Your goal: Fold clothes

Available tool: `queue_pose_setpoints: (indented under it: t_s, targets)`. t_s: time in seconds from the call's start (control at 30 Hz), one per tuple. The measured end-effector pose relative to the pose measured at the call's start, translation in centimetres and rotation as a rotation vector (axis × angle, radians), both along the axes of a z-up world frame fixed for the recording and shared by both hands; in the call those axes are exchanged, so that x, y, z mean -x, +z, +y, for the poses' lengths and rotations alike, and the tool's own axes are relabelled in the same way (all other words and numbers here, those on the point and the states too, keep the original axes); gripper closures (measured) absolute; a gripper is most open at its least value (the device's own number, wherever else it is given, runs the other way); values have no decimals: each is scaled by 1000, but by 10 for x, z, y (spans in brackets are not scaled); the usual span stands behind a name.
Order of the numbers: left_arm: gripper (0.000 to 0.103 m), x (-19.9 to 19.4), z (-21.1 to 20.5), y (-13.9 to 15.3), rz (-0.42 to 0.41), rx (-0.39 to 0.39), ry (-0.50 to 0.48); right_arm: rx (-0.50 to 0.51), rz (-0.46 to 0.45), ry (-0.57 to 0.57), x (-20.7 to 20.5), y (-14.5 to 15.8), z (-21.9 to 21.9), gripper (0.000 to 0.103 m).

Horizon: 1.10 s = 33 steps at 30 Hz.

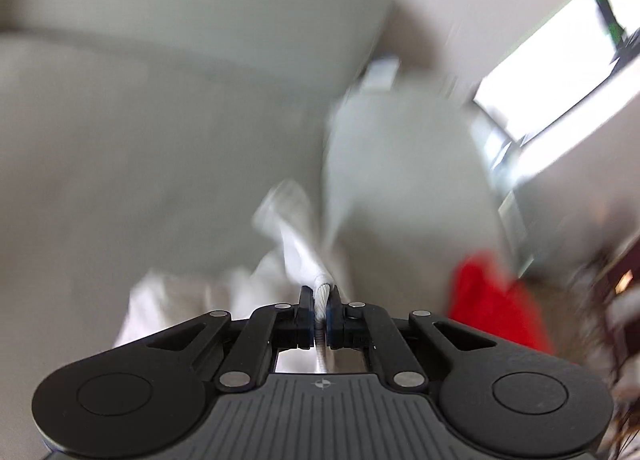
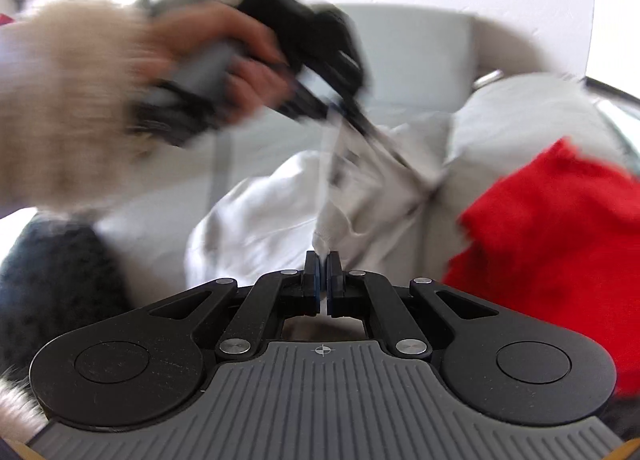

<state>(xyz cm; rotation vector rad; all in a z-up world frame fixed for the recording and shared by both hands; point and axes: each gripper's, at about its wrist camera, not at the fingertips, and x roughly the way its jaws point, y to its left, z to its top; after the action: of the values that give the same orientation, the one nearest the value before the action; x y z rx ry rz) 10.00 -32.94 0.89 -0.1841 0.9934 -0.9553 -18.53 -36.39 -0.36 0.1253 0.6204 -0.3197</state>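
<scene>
Nearest to you, your right gripper [image 2: 322,260] has its jaws pressed together on an edge of the white garment [image 2: 256,220]; the cloth comes out just in front of the fingertips and rises away from them. Your left gripper [image 1: 319,296] is also pressed together, and it pinches a bunched, ribbed-looking edge of the same white garment [image 1: 298,248], which runs forward and slightly to the left from its fingertips.

A little farther, in the right wrist view, your left hand [image 2: 240,60] holds that left gripper [image 2: 340,108] higher up and to the left, with the cloth hanging from it down toward the right gripper. So the garment is stretched between your two grippers, its long axis going from the low right one up to the high left one, and the rest of it sags onto the sofa [image 2: 420,44]. Both views are blurred, so the exact edge you hold cannot be told.

To the right, a red cloth [image 2: 560,228] lies against a grey cushion [image 2: 520,108], just beside the garment. Whether the white garment is being spread out or already partly folded, I cannot say from this.
</scene>
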Motion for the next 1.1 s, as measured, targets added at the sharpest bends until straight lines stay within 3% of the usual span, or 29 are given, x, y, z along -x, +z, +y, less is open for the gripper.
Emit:
queue_pose_setpoints:
  t_s: [0.07, 0.13, 0.2, 0.27, 0.33, 0.37, 0.47, 0.57, 0.63, 0.67, 0.7, 0.73, 0.83, 0.9, 1.0, 1.1]
  targets:
    - [101, 10, 33, 66, -115, 170, 62, 95, -77, -61, -8, 36, -11, 102]
    - [100, 34, 77, 133, -262, 369, 115, 187, -234, -125, -6, 90, -16, 102]
    - [100, 63, 121, 181, -391, 542, 153, 281, -425, -183, 6, 143, -12, 102]
    - [99, 97, 157, 212, -547, 628, 213, 374, -605, -227, 21, 186, 1, 102]
    - [100, 124, 178, 230, -675, 569, 312, 465, -680, -249, 28, 214, 17, 102]
    - [100, 130, 184, 234, -698, 558, 308, 488, -640, -237, 24, 224, 22, 102]
    - [100, 144, 198, 239, -727, 557, 231, 408, -623, -195, 28, 249, 26, 103]
    - [100, 158, 213, 243, -754, 555, 155, 432, -675, -122, 49, 271, 49, 103]
    - [100, 167, 222, 247, -772, 554, 103, 357, -640, -21, 55, 282, 60, 84]
    - [100, 171, 227, 248, -781, 553, 78, 293, -611, 48, 56, 280, 63, 75]
    - [100, 176, 232, 250, -790, 552, 52, 235, -589, 117, 57, 272, 66, 52]
    - [100, 180, 236, 251, -799, 551, 26, 177, -565, 187, 59, 264, 68, 44]
    - [100, 171, 243, 226, -758, 436, 37, 84, -474, 331, 56, 227, 83, 33]
    - [100, 155, 247, 199, -679, 358, 75, 51, -404, 393, 47, 188, 95, 29]
    - [100, 139, 255, 172, -618, 287, 135, -32, -307, 454, 25, 125, 108, 30]
    - [100, 137, 259, 166, -612, 262, 178, -87, -320, 457, 13, 96, 125, 37]
